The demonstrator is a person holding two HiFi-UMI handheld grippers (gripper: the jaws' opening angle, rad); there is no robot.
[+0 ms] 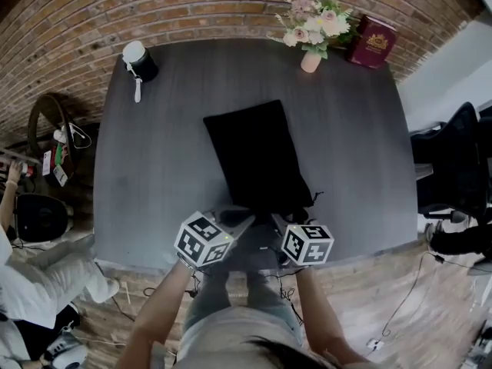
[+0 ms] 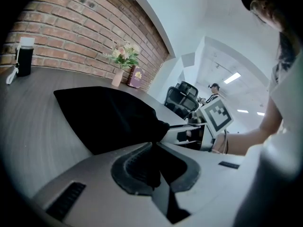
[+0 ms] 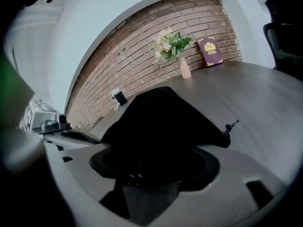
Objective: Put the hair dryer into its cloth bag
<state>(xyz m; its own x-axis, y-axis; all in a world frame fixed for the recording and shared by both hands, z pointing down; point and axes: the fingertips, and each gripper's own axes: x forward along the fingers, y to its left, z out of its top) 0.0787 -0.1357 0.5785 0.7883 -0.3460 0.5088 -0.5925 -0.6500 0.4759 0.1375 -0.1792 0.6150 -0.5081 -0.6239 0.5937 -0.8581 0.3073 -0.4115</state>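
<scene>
No lettering can be read anywhere; the gold print on the red book (image 1: 374,42) is too small.

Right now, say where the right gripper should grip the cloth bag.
Pinch the cloth bag by its mouth hem, right corner beside the drawstring, coming from the near table edge: it lies flat, mouth toward you, left gripper holding the left corner.

Place: office-style workroom.
Walls: red brick wall (image 1: 192,6), plain white further off.
Furniture: dark grey wood-grain table (image 1: 154,167); black swivel office chairs (image 2: 182,96) (grouped past the table).
Lighting: white ceiling strip lights (image 2: 232,78).
Floor: brown wood-plank floor (image 1: 369,283).
</scene>
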